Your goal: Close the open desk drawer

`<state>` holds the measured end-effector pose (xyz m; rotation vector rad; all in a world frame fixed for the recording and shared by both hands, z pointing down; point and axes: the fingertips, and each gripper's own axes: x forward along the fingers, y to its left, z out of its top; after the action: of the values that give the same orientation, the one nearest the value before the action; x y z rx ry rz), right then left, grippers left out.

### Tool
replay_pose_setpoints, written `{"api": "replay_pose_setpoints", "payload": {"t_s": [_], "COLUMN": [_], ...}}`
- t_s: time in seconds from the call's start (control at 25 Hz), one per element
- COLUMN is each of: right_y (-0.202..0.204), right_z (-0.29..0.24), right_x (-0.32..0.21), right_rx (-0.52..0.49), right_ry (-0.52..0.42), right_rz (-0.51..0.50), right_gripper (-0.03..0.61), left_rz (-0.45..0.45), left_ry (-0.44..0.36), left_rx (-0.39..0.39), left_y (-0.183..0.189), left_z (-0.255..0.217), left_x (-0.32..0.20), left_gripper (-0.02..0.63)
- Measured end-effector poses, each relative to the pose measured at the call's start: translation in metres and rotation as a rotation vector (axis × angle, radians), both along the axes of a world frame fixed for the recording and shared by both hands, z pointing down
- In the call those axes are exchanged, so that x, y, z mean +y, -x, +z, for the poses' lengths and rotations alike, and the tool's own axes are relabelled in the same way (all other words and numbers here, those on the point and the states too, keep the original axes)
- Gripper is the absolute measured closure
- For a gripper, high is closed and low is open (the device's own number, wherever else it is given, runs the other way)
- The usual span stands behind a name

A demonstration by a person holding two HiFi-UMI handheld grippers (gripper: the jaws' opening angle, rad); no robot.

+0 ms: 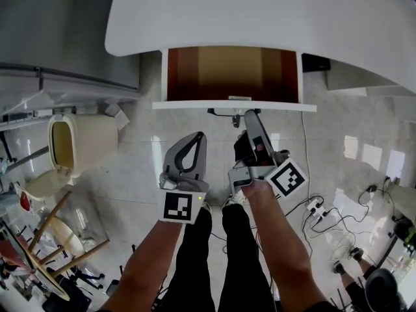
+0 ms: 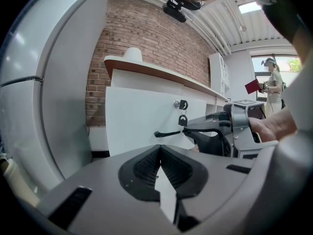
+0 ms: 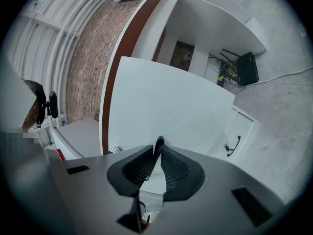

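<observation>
- I see the white rounded desk top [image 1: 260,12] only in part: it runs off the head view's top and right edges, and it covers the back of the open brown wooden drawer [image 1: 231,73].
- In the left gripper view the grey right gripper [image 2: 191,129] hides one end of the thin black drawer handle [image 2: 166,133]. In the right gripper view only a dark sliver of it shows above the jaw tips.
- The far person [image 2: 272,84] holds a flat red thing [image 2: 253,86] too small for me to identify.
- The pale wooden chair [image 1: 52,239] is cut off at the head view's lower left edge.
</observation>
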<state>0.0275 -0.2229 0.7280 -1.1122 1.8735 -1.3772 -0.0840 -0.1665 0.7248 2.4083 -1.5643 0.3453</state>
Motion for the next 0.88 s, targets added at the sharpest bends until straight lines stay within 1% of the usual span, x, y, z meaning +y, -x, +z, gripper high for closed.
{"api": "replay_pose_setpoints", "payload": {"t_s": [0.2, 0.48, 0.68, 0.88], "right_y": [-0.002, -0.003, -0.001, 0.001], "right_z": [-0.001, 0.001, 0.007, 0.000], "right_x": [-0.006, -0.031, -0.064, -0.064], "right_rx": [-0.014, -0.039, -0.046, -0.049], "right_ry": [0.007, 0.037, 0.047, 0.039], "right_rz": [0.001, 0.003, 0.005, 0.006], "right_gripper": [0.517, 0.520, 0.522, 0.522], "left_rz": [-0.014, -0.007, -0.007, -0.004], "left_ry": [-0.006, -0.027, -0.054, -0.079], "left_rx": [-0.009, -0.004, -0.012, -0.022], "left_y": [0.004, 0.003, 0.007, 0.008], "left_z": [-0.004, -0.012, -0.014, -0.023], "left_x": [-0.012, -0.027, -0.059, -0.053], "left_gripper": [0.606, 0.606, 0.606, 0.606]}}
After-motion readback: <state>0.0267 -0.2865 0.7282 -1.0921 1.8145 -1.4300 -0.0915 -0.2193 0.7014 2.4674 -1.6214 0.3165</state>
